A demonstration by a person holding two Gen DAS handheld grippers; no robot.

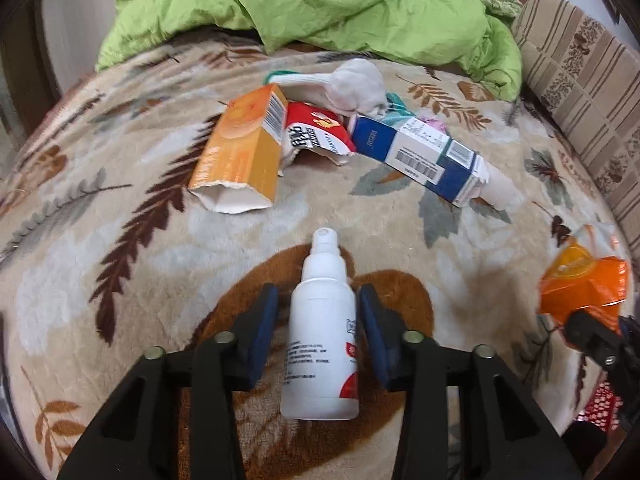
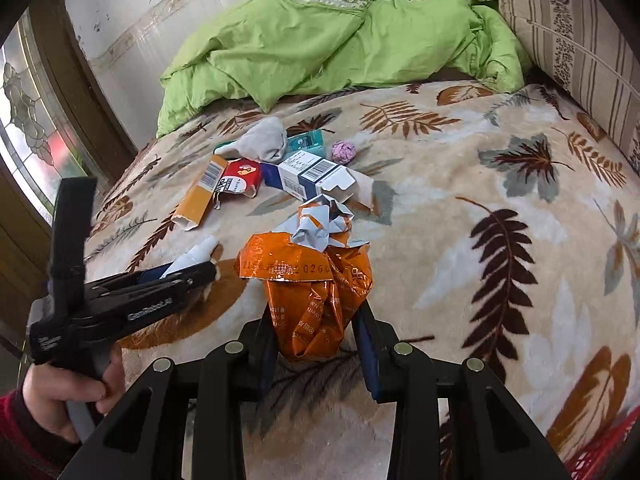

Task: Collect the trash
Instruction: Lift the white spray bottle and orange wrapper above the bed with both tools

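Both jaws stand narrowed for removal: left gripper [image 1: 318,316] apparently clamps the white spray bottle [image 1: 320,336], right gripper [image 2: 316,324] pinches the crumpled orange wrapper [image 2: 310,276] near the blue carton [image 2: 308,178].

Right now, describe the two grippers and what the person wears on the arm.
Both grippers are black plastic, with angular cut-out arms, round silver pins at the joints and dark blue pads inside the jaws. The left gripper has white lettering along its side, a tall black upright post and a grey handle. The sleeve at the left hand is dark red knit.
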